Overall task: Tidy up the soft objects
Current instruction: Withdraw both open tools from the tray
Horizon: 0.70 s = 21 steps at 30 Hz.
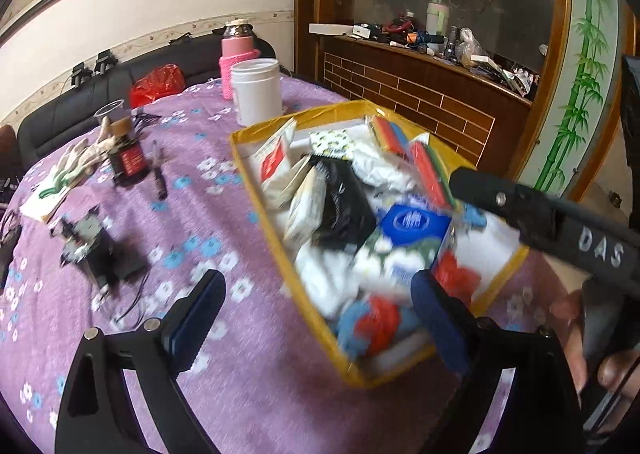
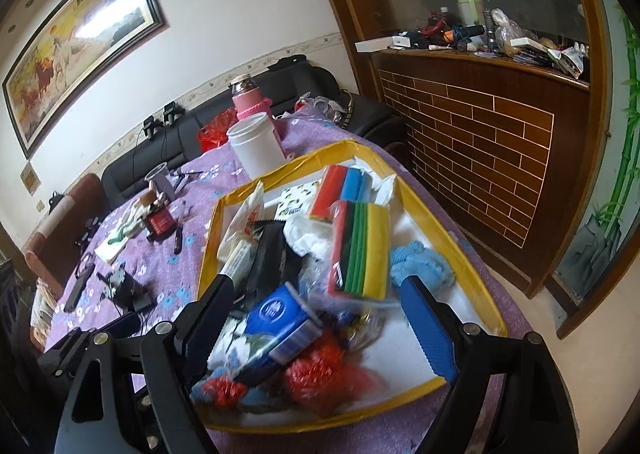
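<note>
A yellow-rimmed box on the purple tablecloth holds several soft things: a stack of coloured sponges, a blue tissue pack, a black pouch, white cloths, a light blue cloth and red plastic. My left gripper is open and empty over the box's near left side. My right gripper is open and empty above the box's near end; it also shows in the left wrist view.
A white jar and a pink flask stand behind the box. Gloves, a dark bottle, a pen and black gadgets lie left. A wooden cabinet is right.
</note>
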Motion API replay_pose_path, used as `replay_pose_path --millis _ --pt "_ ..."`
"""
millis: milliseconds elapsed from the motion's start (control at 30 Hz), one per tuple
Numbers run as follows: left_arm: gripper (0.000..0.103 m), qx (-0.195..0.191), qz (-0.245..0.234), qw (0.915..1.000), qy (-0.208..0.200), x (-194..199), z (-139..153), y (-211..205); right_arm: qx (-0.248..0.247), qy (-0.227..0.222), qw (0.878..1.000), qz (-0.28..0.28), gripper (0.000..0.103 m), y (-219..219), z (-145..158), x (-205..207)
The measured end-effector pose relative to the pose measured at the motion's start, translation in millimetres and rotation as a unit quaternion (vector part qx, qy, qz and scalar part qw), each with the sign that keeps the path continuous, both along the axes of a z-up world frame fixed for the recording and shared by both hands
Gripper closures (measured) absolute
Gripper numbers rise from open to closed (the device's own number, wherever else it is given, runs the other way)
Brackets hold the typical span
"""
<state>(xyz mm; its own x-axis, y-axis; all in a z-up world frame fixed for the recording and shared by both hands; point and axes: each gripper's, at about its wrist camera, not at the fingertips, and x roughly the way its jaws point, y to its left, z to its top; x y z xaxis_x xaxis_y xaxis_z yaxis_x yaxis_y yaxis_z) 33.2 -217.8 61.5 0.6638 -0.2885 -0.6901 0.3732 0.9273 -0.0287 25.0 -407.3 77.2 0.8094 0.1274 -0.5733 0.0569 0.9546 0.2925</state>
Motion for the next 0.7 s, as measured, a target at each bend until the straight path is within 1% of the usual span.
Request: replay_pose_path --millis 133,233,400,467,600,667,700 --pt "0.010 0.006 0.000 1.0000 0.001 -22 -8 18 0.003 -0.001 1.000 -0.003 0.014 10 -5 -12" --pt "0.010 0.002 0.007 1.0000 -0.002 -36 -13 30 -0.002 -0.005 1.000 -0.002 0.014 17 -8 -20" --pt "0.009 0.004 0.018 0.9997 -0.015 -45 -23 41 -0.007 -0.008 1.000 -0.016 0.014 17 -13 -35" --pt "0.009 -0.007 0.018 0.9997 -0.014 -47 -28 46 -0.010 -0.005 1.000 -0.024 0.014 16 -16 -42" --pt "0.008 -0.010 0.021 0.9993 -0.028 -54 -32 52 -0.029 -0.015 0.998 -0.049 0.014 17 -22 -62" --pt "0.006 -0.012 0.026 0.9992 -0.029 -54 -30 54 -0.044 -0.018 0.997 -0.065 0.014 20 -26 -71" --pt "0.001 -0.011 0.029 0.9990 -0.031 -55 -30 55 -0.046 -0.017 0.996 -0.069 0.013 21 -28 -73"
